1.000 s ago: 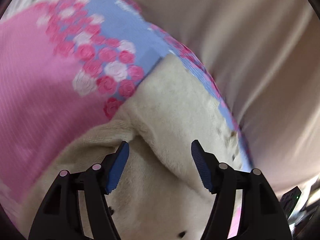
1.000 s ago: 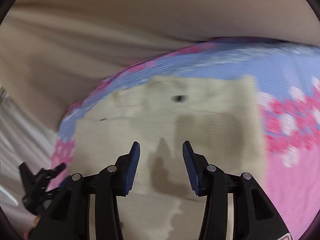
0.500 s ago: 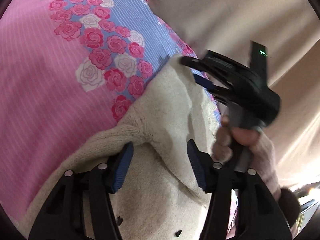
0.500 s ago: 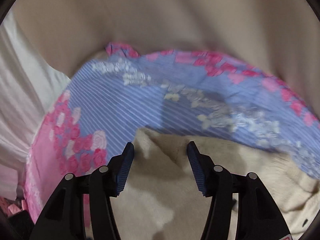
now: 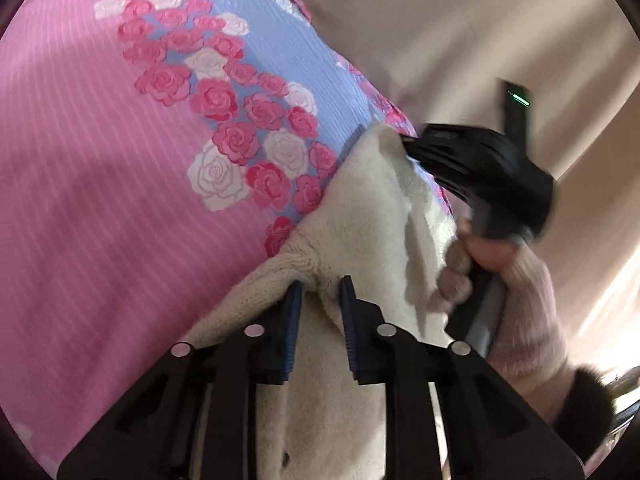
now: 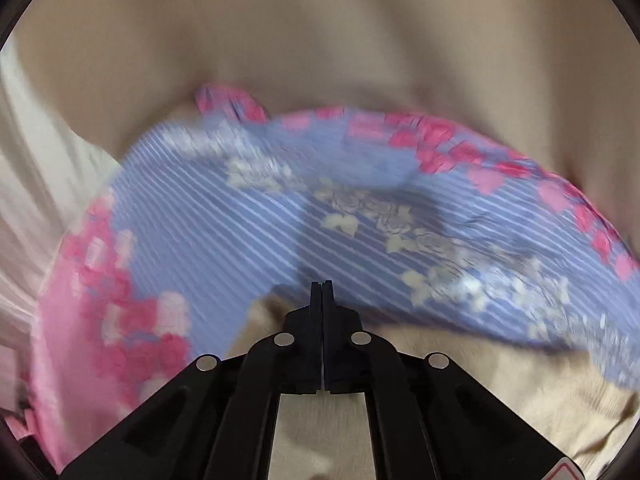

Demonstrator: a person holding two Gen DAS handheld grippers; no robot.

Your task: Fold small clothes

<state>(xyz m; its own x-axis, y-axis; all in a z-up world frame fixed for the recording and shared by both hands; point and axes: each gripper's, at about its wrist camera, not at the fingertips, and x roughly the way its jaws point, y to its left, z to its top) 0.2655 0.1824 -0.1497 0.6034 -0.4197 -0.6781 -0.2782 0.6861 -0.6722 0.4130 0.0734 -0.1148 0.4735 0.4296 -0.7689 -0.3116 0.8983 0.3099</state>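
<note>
I see the cream fleece garment (image 5: 360, 216) lying on a pink-and-blue rose-print sheet (image 5: 120, 160). My left hand-held gripper (image 5: 319, 286) is closing, a ridge of the fleece bunched between its pads. My right hand-held gripper (image 6: 322, 283) is pressed together at the garment's far edge; whether it pinches cloth I cannot tell.

No readable text, labels, brands or numbers anywhere. Only sign-like mark was a red triangle sticker corner on the right gripper (image 6: 322, 284) body, cut off, unreadable.
</note>
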